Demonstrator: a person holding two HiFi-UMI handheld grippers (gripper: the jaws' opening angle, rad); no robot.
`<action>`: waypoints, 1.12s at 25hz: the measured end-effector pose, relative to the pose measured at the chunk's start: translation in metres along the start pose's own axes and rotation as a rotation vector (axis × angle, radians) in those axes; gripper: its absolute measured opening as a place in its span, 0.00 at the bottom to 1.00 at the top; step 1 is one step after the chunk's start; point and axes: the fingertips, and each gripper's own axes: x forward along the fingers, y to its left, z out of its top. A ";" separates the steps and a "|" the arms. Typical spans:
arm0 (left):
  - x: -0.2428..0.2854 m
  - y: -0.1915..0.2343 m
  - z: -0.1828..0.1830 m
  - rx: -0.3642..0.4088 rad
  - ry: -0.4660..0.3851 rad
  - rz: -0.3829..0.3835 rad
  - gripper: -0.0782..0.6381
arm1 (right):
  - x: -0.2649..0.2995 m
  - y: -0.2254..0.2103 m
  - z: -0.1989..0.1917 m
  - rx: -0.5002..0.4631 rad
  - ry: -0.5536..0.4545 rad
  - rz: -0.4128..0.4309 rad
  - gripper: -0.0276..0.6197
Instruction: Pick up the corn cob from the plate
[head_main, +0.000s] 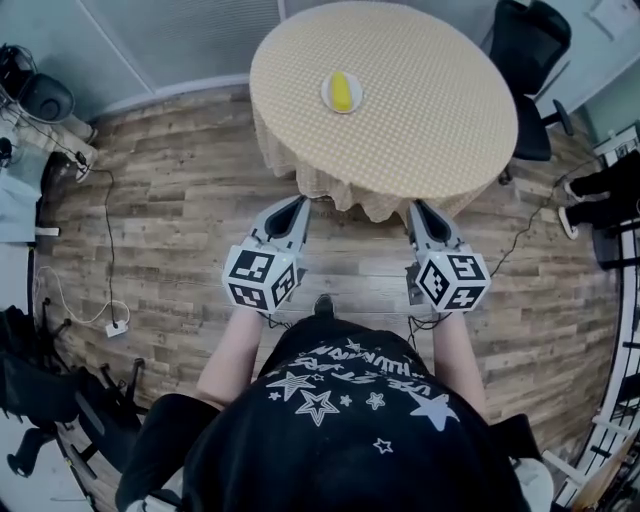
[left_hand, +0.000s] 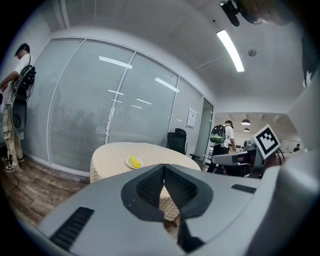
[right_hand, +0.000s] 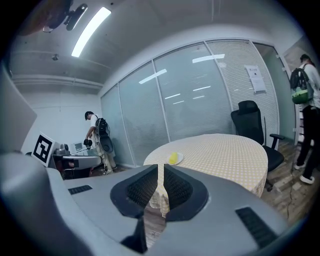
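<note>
A yellow corn cob (head_main: 342, 91) lies on a small white plate (head_main: 327, 96) on a round table (head_main: 430, 110) with a pale yellow checked cloth. Both grippers are held over the wooden floor, short of the table's near edge. My left gripper (head_main: 298, 204) and my right gripper (head_main: 416, 208) point toward the table, each shut with nothing between its jaws. In the left gripper view the corn cob (left_hand: 134, 161) shows beyond the closed tips of the left gripper (left_hand: 163, 168). The right gripper view has the corn cob (right_hand: 173, 158) just above the tips of the right gripper (right_hand: 161, 168).
A black office chair (head_main: 528, 60) stands at the table's far right. Cables and a power strip (head_main: 115, 327) lie on the floor at left. A person's feet (head_main: 590, 200) are at the right edge. People stand by the glass partition (left_hand: 12, 100) and farther back (left_hand: 222, 137).
</note>
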 end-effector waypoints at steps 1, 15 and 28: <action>0.002 0.004 0.001 0.003 0.002 -0.008 0.12 | 0.003 0.002 0.000 0.007 -0.002 -0.006 0.12; 0.047 0.012 -0.005 0.013 0.059 -0.050 0.12 | 0.026 -0.037 -0.004 0.056 0.015 -0.058 0.12; 0.129 0.040 0.021 0.010 0.083 0.084 0.12 | 0.127 -0.098 0.041 0.061 0.018 0.096 0.12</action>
